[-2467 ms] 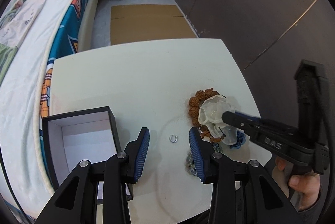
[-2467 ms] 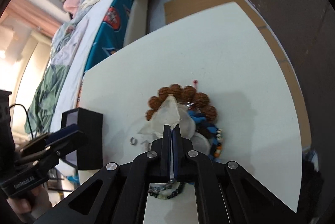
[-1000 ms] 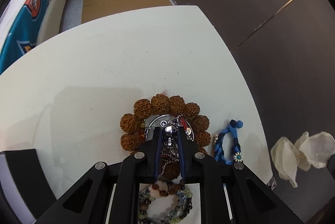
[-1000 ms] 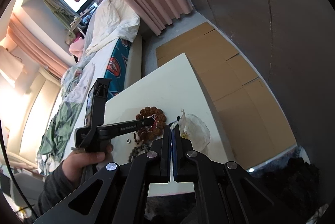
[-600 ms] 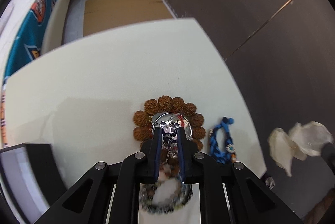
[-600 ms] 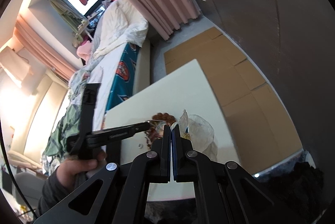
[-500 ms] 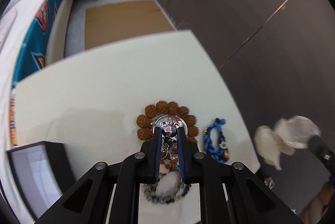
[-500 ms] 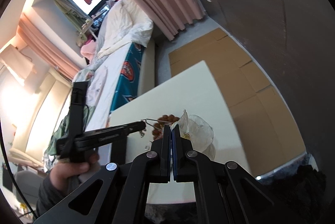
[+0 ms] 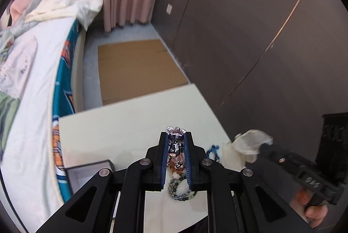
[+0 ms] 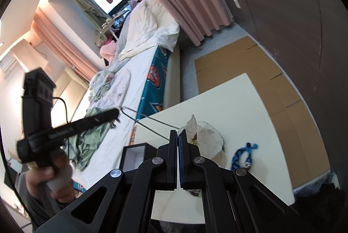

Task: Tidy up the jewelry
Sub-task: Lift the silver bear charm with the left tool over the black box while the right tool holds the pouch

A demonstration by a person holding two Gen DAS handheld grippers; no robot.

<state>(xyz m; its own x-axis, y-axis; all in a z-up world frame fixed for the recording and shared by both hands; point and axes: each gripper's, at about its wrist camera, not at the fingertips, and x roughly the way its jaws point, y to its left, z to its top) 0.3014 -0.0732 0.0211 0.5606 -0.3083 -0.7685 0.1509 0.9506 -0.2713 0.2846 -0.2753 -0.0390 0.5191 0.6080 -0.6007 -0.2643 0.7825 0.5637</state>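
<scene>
The shiny bear charm sits squeezed between the left gripper's jaws, up in the air, its thin chain stretching right to the clear bag. The right gripper is closed tight on that bag. The step looks like pulling the necklace free; next it likely goes to the black box on the near left of the white table.

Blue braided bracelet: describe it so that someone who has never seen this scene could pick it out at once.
Start at the white table beside the bed. Near its right-hand edge in the right wrist view, just right of the crumpled clear plastic bag held by the right gripper, lies the blue braided bracelet. It is the only bright blue, cord-woven piece; the other bracelet in view, under the left gripper, is a beaded bracelet of round beads.
</scene>
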